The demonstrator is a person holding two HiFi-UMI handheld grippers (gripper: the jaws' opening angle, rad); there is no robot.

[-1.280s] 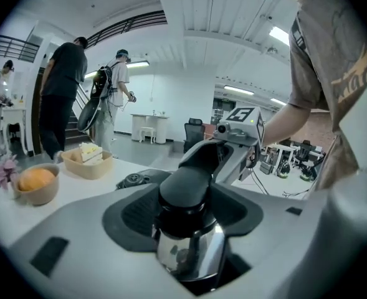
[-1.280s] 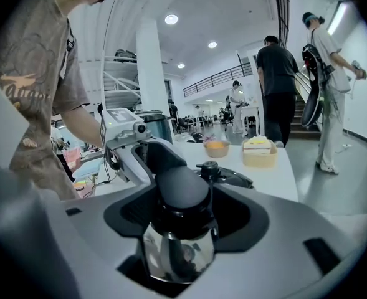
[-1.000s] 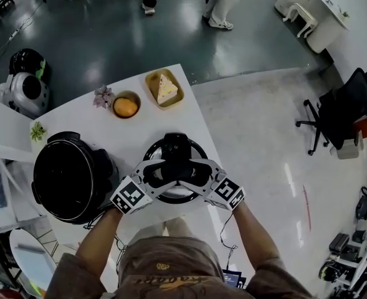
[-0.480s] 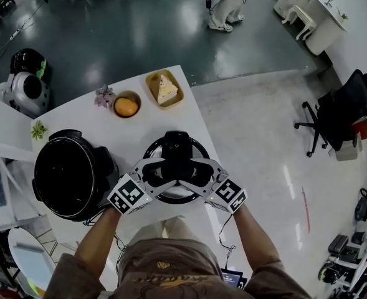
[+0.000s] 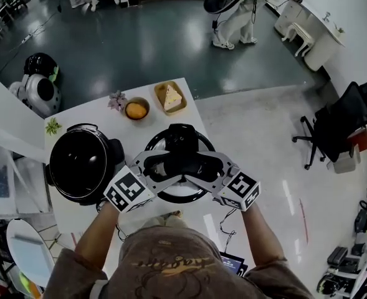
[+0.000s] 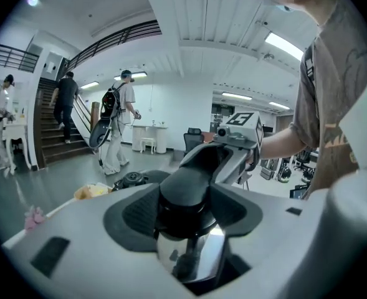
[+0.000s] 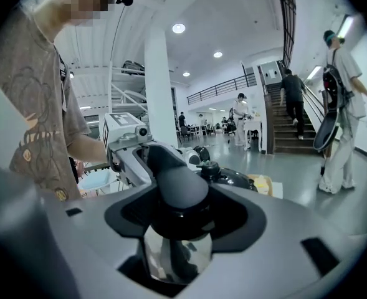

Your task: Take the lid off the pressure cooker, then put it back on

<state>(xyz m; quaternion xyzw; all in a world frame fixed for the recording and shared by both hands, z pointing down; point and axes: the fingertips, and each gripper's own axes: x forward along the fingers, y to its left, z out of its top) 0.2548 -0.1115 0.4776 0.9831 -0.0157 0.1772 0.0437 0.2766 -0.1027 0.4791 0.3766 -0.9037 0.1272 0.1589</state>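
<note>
We have the lid [image 5: 171,195] taken from 2 sides. The left gripper [image 5: 163,167] and the right gripper [image 5: 200,167] are each clamped on the black handle [image 5: 182,143] that runs across its top, their tips nearly meeting over the middle. In the left gripper view the handle's rounded black bulk fills the gap between the jaws, with mirror-bright steel just below them. The right gripper view shows the same from the other side. The lid seems to hang under both grippers a little above the desk [image 5: 90,114], with one side of its rim reaching past the desk's edge, so we judge it lifted, not resting.

We expect it to be heavy for its size: a stiff, domed steel disc with a chunky moulded handle. It will not flex, but the polished metal looks slippery, so the matte plastic handle is the right place to hold. The 2 grips should be kept level with each other, or the disc could tip between them.

The open pressure cooker pot [image 5: 83,162], round, black and glossy inside, stands out to the left of the left gripper, apart from the lid. Putting the lid back means carrying it across and seating the rim squarely. We judge that this needs care, since a tilted rim could catch on the pot's edge.
</note>
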